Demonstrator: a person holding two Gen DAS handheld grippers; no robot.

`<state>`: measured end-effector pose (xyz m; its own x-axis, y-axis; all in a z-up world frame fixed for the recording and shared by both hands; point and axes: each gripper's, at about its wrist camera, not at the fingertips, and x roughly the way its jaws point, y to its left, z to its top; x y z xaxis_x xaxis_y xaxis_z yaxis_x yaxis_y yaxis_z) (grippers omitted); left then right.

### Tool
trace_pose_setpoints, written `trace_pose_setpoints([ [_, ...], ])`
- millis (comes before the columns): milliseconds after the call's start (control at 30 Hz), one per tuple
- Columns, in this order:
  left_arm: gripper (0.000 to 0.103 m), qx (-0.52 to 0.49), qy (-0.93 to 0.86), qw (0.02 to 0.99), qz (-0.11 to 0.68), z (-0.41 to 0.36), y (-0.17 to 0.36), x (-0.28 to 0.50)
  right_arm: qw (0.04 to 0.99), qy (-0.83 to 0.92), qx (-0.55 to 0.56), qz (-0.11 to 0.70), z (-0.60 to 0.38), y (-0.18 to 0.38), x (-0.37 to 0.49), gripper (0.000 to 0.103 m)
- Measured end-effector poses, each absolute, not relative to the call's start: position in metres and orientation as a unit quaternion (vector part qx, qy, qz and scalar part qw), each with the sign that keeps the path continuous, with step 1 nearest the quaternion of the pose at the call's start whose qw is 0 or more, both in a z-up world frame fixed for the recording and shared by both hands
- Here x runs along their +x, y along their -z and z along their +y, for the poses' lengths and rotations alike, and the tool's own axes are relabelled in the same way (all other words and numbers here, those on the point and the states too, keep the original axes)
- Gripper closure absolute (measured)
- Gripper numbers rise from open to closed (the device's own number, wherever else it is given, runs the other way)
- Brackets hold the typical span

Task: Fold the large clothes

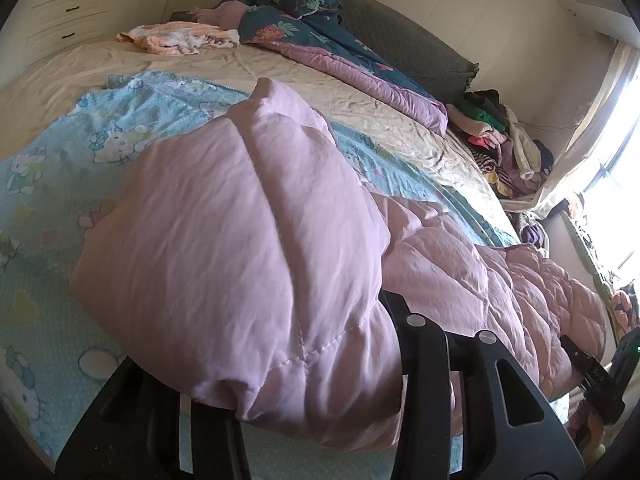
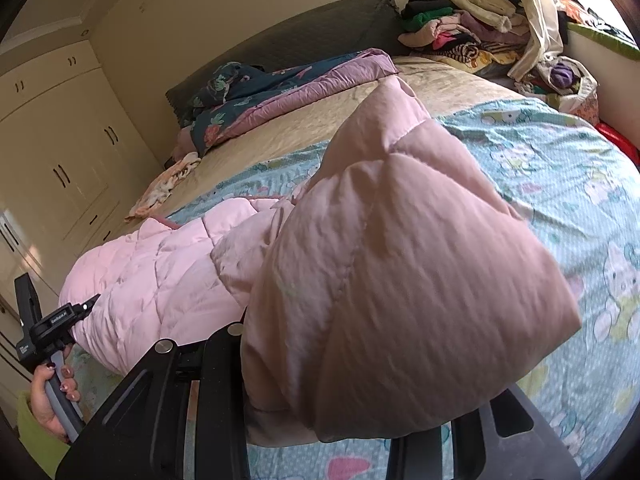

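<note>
A pale pink quilted garment (image 1: 248, 216) hangs in a thick bunch over a bed with a light blue cartoon-cat sheet (image 1: 52, 168). In the left wrist view my left gripper (image 1: 264, 344) is shut on one end of it, and the padding covers both fingertips. The garment stretches right toward my right gripper's body (image 1: 596, 376) at the frame edge. In the right wrist view my right gripper (image 2: 360, 384) is shut on the other end of the pink garment (image 2: 392, 264), which billows up over the jaws. A hand (image 2: 48, 396) holds the left gripper's handle at far left.
A dark floral duvet with lilac lining (image 1: 312, 36) lies crumpled by the grey headboard (image 1: 404, 40). A small orange-and-white cloth (image 1: 176, 38) sits on the beige sheet. Heaped clothes (image 1: 504, 144) fill the far corner beside a bright window. Cream wardrobes (image 2: 60, 152) line the wall.
</note>
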<state>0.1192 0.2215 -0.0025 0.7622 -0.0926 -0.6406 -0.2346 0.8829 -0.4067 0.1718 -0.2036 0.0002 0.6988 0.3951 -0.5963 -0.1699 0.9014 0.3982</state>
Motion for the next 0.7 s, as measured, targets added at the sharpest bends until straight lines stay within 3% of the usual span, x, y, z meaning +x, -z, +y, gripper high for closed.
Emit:
trace_pose_setpoints([
  [400,0.063,-0.252,-0.044,0.897,0.361,0.227,0.034,0.096,0.893,-0.143,0.166,0.393,-0.21,0.033,0.153,0.068],
  [700,0.052,-0.252,-0.057,0.89,0.374,0.228,0.051,0.102,0.877,-0.114,0.176,0.433,-0.211,0.061,0.166,0.055],
])
